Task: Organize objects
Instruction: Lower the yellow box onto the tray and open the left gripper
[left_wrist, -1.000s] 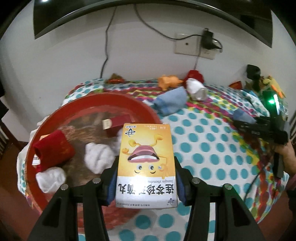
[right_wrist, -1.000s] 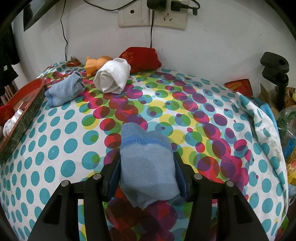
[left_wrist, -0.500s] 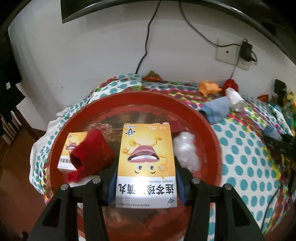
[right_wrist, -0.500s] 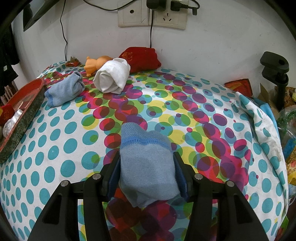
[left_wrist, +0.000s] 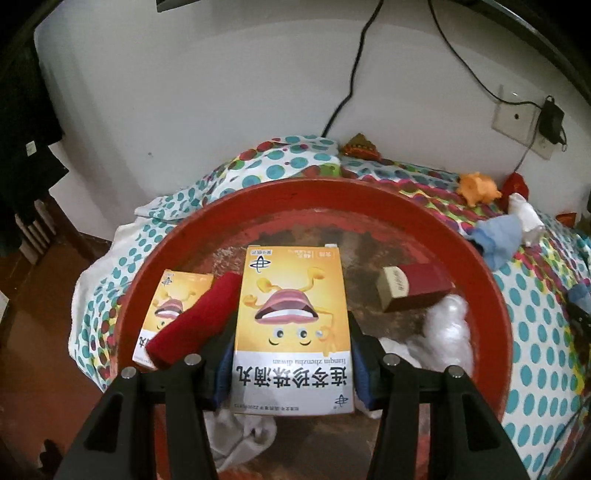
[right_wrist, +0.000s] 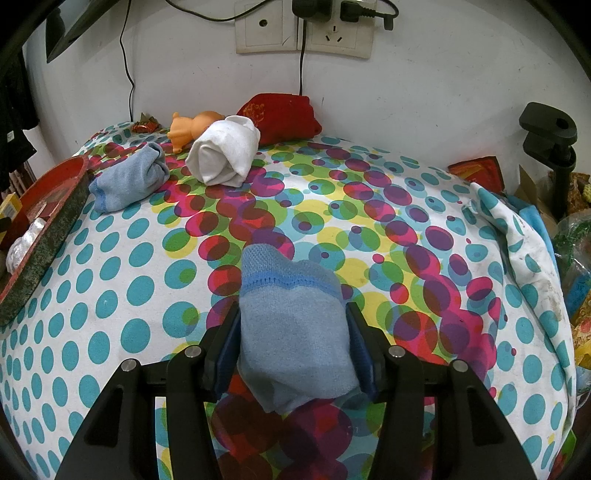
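Left gripper (left_wrist: 291, 354) stays clamped on the yellow medicine box (left_wrist: 292, 328), which has travelled from the red tray's (left_wrist: 491, 291) right rim to over its middle. A second yellow box (left_wrist: 173, 302) under a red sock (left_wrist: 195, 321) now shows at the tray's left edge; the red carton (left_wrist: 413, 288) sits right. Right gripper (right_wrist: 293, 343) unchanged, jaws pinching the blue sock (right_wrist: 295, 332) above the dotted tablecloth (right_wrist: 122, 280).
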